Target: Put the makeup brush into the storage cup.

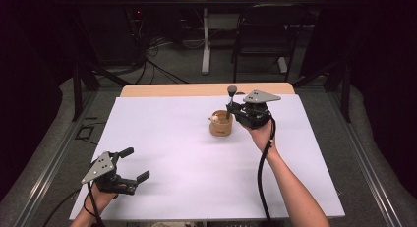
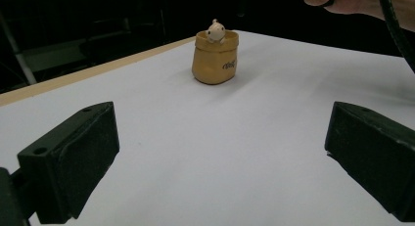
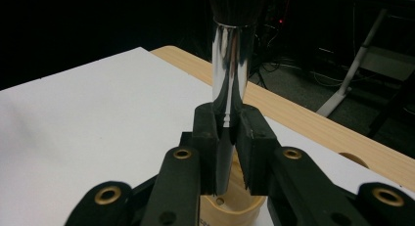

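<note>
A small tan pot (image 1: pixel 220 125) (image 2: pixel 214 58) with a little cream figure (image 2: pixel 215 31) on its rim stands near the middle of the white table cover. My right gripper (image 1: pixel 231 109) (image 3: pixel 228 133) is shut on a makeup brush (image 1: pixel 231 94) (image 3: pixel 233 64), held upright with its dark bristles up and its silver ferrule between the jaws, right above the pot (image 3: pixel 230 206). My left gripper (image 1: pixel 132 164) (image 2: pixel 215 157) rests open near the front left of the table, pointed toward the pot with nothing between its jaws.
The white cover (image 1: pixel 187 163) spreads over a wooden table whose far edge (image 1: pixel 196 89) shows. Beyond it stand a black chair (image 1: pixel 265 35), a white table leg (image 1: pixel 206 40) and floor cables. A metal rail (image 1: pixel 44 173) runs along the left.
</note>
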### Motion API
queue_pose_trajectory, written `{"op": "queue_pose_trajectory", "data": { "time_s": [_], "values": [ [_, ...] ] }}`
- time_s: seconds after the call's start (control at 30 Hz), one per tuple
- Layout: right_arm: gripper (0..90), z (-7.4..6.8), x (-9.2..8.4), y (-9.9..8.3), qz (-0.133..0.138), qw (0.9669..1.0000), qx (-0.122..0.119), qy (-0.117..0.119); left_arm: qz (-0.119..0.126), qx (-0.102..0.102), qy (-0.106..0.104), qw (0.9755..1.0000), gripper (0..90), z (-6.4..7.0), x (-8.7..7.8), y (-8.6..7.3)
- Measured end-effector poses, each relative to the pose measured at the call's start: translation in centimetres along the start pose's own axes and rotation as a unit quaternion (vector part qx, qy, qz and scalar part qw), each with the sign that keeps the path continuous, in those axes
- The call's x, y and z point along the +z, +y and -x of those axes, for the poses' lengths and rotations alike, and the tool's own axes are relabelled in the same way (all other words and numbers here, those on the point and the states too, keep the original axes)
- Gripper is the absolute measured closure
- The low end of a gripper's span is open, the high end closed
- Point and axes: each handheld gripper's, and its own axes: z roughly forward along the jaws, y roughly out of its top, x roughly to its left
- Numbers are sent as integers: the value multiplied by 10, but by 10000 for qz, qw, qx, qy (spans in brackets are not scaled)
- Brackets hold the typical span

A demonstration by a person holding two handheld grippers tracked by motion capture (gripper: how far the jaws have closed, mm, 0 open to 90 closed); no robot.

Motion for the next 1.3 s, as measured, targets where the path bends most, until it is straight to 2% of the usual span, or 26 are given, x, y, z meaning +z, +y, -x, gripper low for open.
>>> {"op": "queue_pose_trajectory", "data": {
  "time_s": [0.33,0.53,0.97,1.3],
  "values": [
    [791,2,14,0,30,10000,18,-2,-6,11,3,10000,0,0,0,0],
    [791,3,19,-3,-40,10000,34,-23,8,13,-10,10000,0,0,0,0],
    [791,2,31,-12,-349,9991,-123,-204,5,28,-35,10000,0,0,0,0],
    [791,2,40,-19,-559,9980,-171,-225,-7,33,-89,10000,0,0,0,0]
  ]
}}
